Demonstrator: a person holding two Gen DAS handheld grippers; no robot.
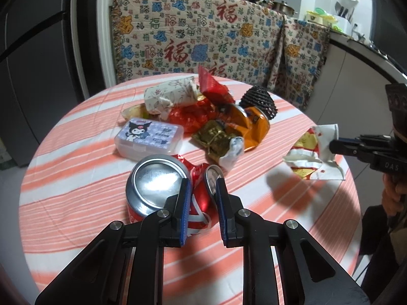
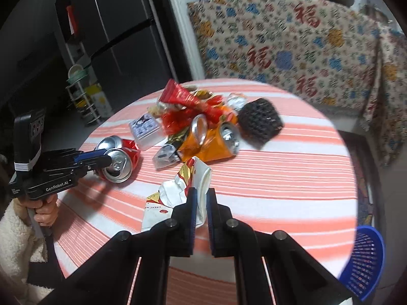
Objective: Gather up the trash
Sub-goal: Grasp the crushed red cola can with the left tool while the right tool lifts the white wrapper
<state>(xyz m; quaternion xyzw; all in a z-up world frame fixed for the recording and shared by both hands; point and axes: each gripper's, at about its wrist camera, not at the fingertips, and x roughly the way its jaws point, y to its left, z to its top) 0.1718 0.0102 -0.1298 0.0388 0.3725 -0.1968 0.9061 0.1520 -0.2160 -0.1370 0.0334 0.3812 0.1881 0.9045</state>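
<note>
Over the round striped table (image 1: 76, 203), the left gripper (image 1: 202, 186) is clamped on the crushed middle of a red soda can (image 1: 155, 185) lying near the table's front edge. The right gripper (image 2: 202, 198) pinches a torn white, red and gold wrapper (image 2: 175, 195), lifted clear of the cloth. The remaining trash pile (image 1: 216, 119) sits mid-table, and a blue basket (image 2: 366, 261) stands on the floor beside it.

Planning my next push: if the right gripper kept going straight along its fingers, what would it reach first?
Already shut on the white wrapper, the right gripper would probably reach the crushed orange can at the pile's near edge first, though depth is hard to judge.
</note>
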